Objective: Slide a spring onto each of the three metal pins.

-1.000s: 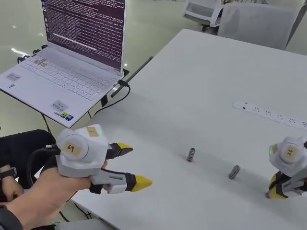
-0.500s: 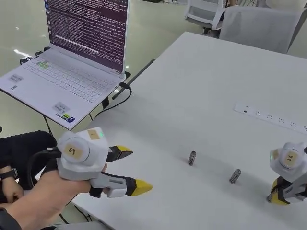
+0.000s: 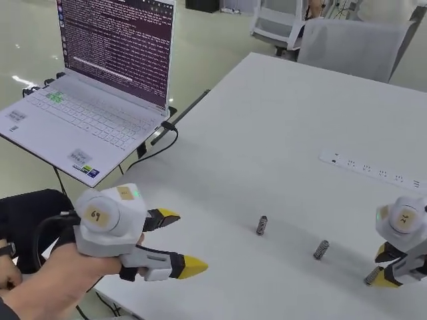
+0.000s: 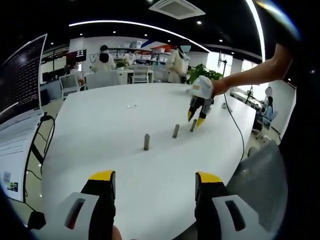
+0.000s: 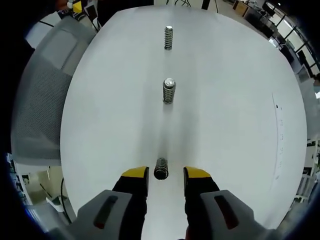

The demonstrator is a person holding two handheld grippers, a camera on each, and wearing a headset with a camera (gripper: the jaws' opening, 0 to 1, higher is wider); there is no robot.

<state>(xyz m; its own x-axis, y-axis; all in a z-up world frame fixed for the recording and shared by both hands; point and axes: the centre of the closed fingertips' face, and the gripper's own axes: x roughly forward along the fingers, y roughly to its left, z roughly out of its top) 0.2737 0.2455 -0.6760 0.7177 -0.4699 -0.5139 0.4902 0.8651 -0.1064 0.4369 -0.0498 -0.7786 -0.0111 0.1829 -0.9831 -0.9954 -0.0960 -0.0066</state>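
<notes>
The left gripper (image 3: pixel 181 241) is nearest, at the near edge of a white table (image 3: pixel 280 120). Its yellow-tipped jaws are spread wide and hold nothing. A round tan sticker on its body carries handwritten digits too blurred to read, and the right gripper (image 3: pixel 382 267) bears a similar sticker. The right gripper's jaws stand narrowly either side of an upright first spring (image 5: pixel 161 168), with a sliver of table showing on each side. Beyond it, in a line and well apart, stand a second spring (image 5: pixel 169 94), with a shiny metal pin (image 5: pixel 169 82) showing at its top, and a third spring (image 5: pixel 168 37). Farther back lies a white power strip (image 3: pixel 369 168). To the left, a black cable (image 3: pixel 160 137) runs to an open laptop (image 3: pixel 100 80). Its screen text and palm-rest stickers are too small to read. A grey chair (image 3: pixel 353 37) stands farthest away.
</notes>
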